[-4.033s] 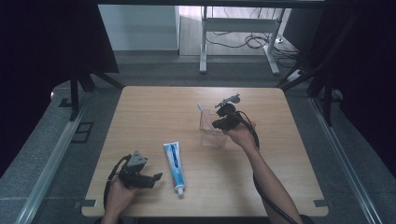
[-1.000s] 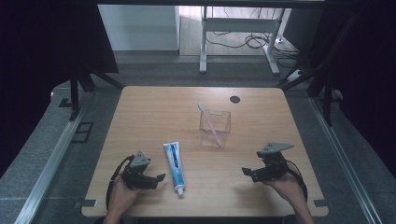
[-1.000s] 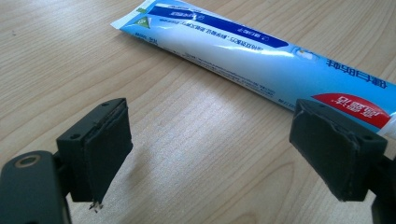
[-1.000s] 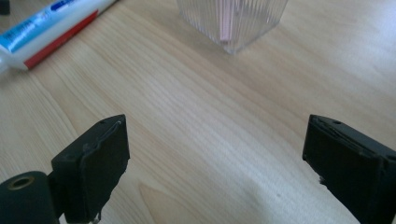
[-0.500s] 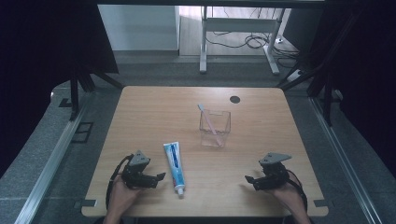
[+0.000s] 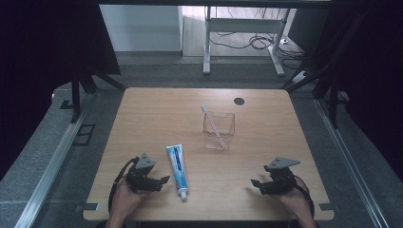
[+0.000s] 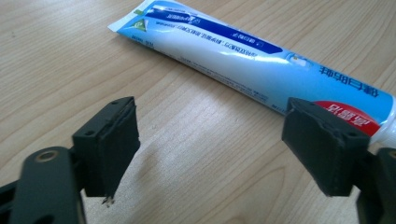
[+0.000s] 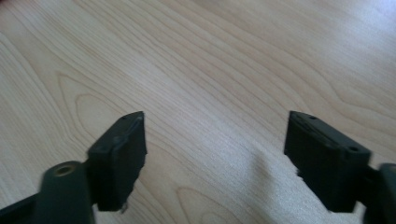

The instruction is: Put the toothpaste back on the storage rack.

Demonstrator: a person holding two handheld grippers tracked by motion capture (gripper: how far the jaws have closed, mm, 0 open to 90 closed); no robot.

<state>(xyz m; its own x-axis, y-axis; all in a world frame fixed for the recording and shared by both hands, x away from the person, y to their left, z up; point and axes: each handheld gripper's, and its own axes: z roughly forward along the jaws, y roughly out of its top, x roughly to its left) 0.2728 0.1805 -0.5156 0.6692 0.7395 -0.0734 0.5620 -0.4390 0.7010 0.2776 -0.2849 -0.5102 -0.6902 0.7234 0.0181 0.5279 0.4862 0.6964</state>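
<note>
Though near left claw (image 6: 161,180), toothpaste tube (image 6: 177,169) lengthwise, cap twd person

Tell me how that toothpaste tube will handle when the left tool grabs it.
The toothpaste tube lies flat, so it probably won't roll. Its plump body looks soft and may dent under the pads. The glossy skin could slip; the open left tool likely grips best mid-body.
</note>
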